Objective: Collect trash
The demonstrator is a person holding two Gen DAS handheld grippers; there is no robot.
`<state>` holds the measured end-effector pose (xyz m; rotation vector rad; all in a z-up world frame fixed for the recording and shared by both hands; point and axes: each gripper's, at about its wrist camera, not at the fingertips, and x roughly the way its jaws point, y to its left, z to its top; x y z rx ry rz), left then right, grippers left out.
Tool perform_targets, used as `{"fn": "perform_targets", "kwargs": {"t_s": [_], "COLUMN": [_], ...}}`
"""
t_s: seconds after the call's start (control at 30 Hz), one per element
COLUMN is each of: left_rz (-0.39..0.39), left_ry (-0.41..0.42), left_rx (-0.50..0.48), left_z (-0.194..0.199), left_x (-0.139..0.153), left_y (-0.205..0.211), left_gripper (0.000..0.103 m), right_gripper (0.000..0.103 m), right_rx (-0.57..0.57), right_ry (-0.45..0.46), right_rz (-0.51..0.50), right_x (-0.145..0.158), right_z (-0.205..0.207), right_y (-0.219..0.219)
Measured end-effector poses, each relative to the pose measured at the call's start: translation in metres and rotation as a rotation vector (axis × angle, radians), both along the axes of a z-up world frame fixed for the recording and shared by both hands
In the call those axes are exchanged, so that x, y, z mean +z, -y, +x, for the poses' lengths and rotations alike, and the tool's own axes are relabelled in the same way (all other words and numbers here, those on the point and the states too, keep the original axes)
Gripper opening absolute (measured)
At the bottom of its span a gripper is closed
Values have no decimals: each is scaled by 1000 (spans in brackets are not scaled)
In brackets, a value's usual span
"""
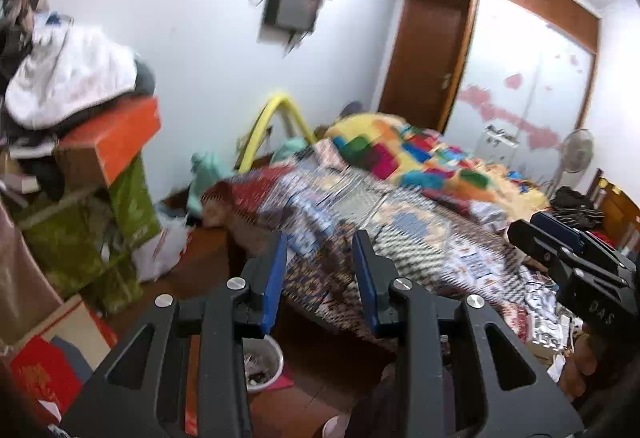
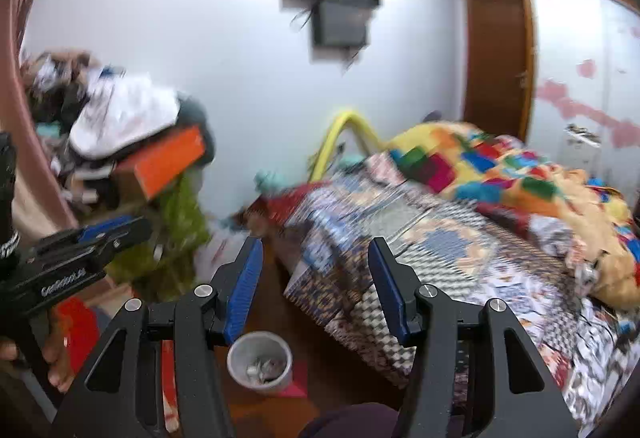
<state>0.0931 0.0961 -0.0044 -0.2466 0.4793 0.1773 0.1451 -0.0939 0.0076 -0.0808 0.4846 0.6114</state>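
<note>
Both the left gripper (image 1: pixel 320 278) and right gripper (image 2: pixel 316 288) have their jaws spread with nothing between them. The bin (image 2: pixel 260 362) sits on the floor below and between the right jaws, holding crumpled scraps. It looks light and thin-walled; pinching the rim seems safest.

A bin (image 2: pixel 260 362) stands on the floor beside the bed (image 2: pixel 440 238), boxes (image 2: pixel 168 162) left.

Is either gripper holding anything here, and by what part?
Nothing is held: left gripper and right gripper both stand open with empty gaps.
</note>
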Motion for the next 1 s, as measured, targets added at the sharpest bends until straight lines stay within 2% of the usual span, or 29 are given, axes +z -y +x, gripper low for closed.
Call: {"fn": "perform_targets", "kwargs": {"t_s": [0.17,0.33,0.4,0.43,0.47,0.57,0.63,0.67,1.0], "left_rz": [55,98,92,93,97,89,81,79,134], "left_ry": [112,185,203,207,210,207,207,209,196], "left_rx": [-73,-96,-100,-98,-97,-100,-103,-102,-124], "left_z": [-41,-76,-86,-89,-92,-96,-100,-102,-117], "left_x": [24,33,34,34,33,29,27,26,15], "left_y": [32,51,54,55,55,52,52,52,70], "left_gripper": [34,48,54,56,57,72,88,91,97], "right_gripper": [53,63,77,88,93,95,98,99,103], "right_rx": [-110,-201,-226,-243,-262,-310,-327,-333,-404], "right_ry": [80,158,169,173,179,198,186,180,187], "right_rz": [80,85,92,97,100,88,81,80,95], "right_x": [21,29,30,29,27,24,21,20,12], "right_z": [-32,-65,-75,-80,-83,-93,-97,-99,-122], "right_y": [24,36,41,44,45,48,48,49,59]}}
